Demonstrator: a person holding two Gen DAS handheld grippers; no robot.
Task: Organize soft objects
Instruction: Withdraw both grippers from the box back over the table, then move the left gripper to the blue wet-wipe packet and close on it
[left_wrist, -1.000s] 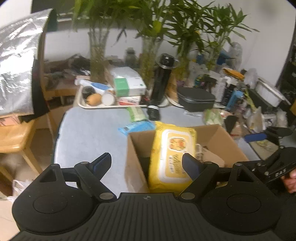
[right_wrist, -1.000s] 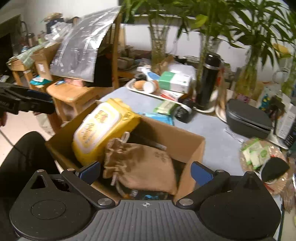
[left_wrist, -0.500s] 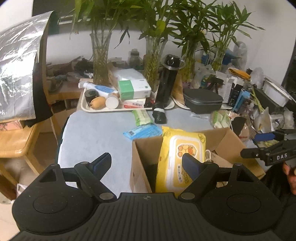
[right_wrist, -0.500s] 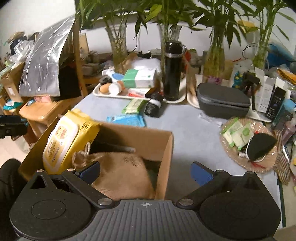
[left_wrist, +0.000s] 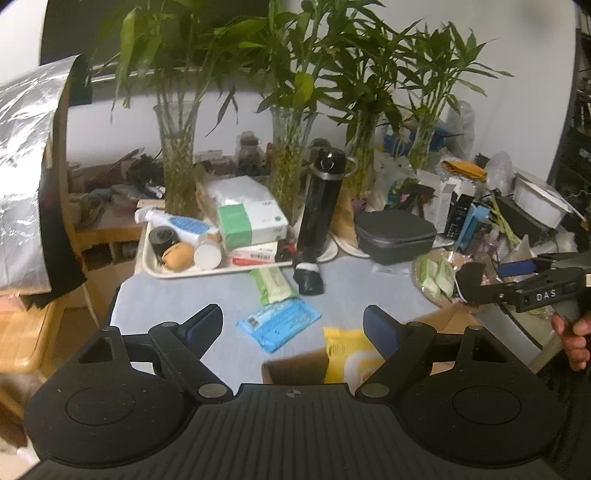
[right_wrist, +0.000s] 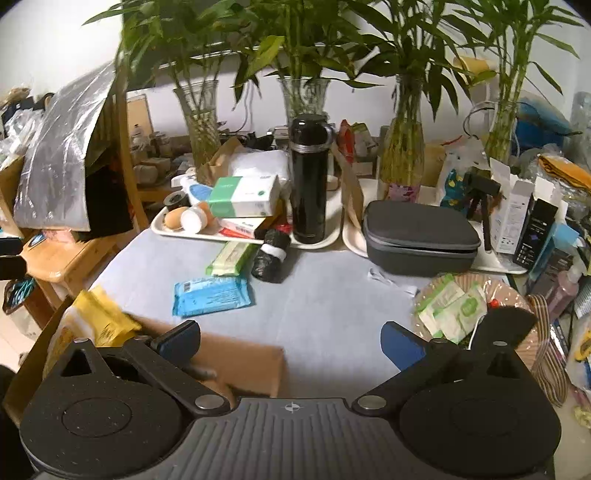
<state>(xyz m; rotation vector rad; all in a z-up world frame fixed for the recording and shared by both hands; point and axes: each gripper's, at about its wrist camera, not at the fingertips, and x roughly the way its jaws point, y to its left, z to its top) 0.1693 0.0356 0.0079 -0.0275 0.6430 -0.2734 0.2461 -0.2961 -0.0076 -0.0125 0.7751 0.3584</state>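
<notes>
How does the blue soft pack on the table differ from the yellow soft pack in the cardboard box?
The blue pack lies flat on the grey table; the yellow pack stands on edge inside the cardboard box. The blue pack shows whole, while the yellow pack is partly hidden by the box and the claw. The yellow pack looks larger. Both are soft plastic-wrapped packs, probably wipes.

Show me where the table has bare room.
Bare grey table lies between the blue wipes packet, the dark zippered case and the cardboard box. The white tray behind and the right edge are crowded.
</notes>
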